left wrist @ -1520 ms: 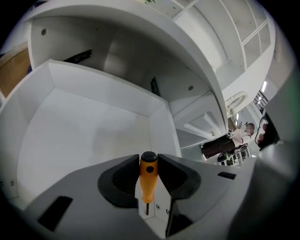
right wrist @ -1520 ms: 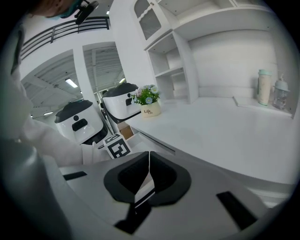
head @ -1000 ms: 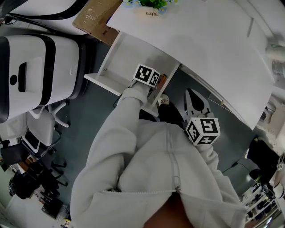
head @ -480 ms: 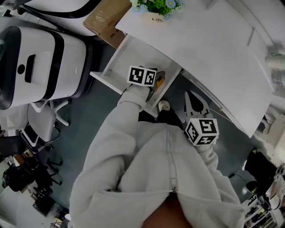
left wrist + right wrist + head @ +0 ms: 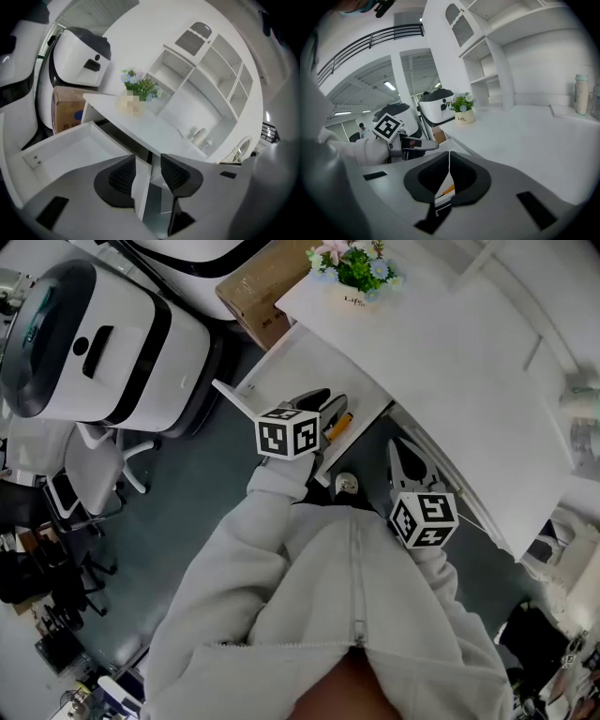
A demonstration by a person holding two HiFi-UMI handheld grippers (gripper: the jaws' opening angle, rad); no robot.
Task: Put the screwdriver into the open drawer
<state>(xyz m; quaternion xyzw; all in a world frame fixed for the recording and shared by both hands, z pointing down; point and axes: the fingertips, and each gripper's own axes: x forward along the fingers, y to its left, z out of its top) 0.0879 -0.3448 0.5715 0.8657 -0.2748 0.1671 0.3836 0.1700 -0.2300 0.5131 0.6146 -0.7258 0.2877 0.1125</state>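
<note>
Two tongs show in the head view. The left tongs (image 5: pixel 319 401) reach up at the frame's centre over the open drawer (image 5: pixel 281 362), which stands pulled out from under the white bench (image 5: pixel 450 362). The screwdriver (image 5: pixel 339 423), orange-handled, lies inside the drawer just right of those tongs. The right tongs (image 5: pixel 401 442) sit lower and right of centre, beside the bench's edge and outside the drawer. A flower pot (image 5: pixel 356 277) stands on the bench's corner at the top, with a cardboard box (image 5: pixel 267 287) to its left and a large white machine (image 5: pixel 94 343) in the upper left. In the left gripper view, the left tongs (image 5: pixel 148 161) stand released, their ribbed pads apart and closing with nothing between them; only a white edge of the drawer shows behind the gap. The drawer's bare floor (image 5: pixel 70 145) fills the lower left, the bench (image 5: pixel 154 126) crosses the middle with the flower pot (image 5: pixel 138 91) on it, and a white shelf unit (image 5: pixel 206 75) rises in the upper right. In the right gripper view, the right tongs (image 5: pixel 449 161) are clenched, pads meeting and gripping nothing. Below them, through the slit, shows a bit of the screwdriver's orange (image 5: pixel 447 190). The left tongs (image 5: pixel 417 144) show at middle left, on a grey sleeve (image 5: pixel 361 150), and a bottle (image 5: pixel 581 93) stands at the far right of the bench.
</note>
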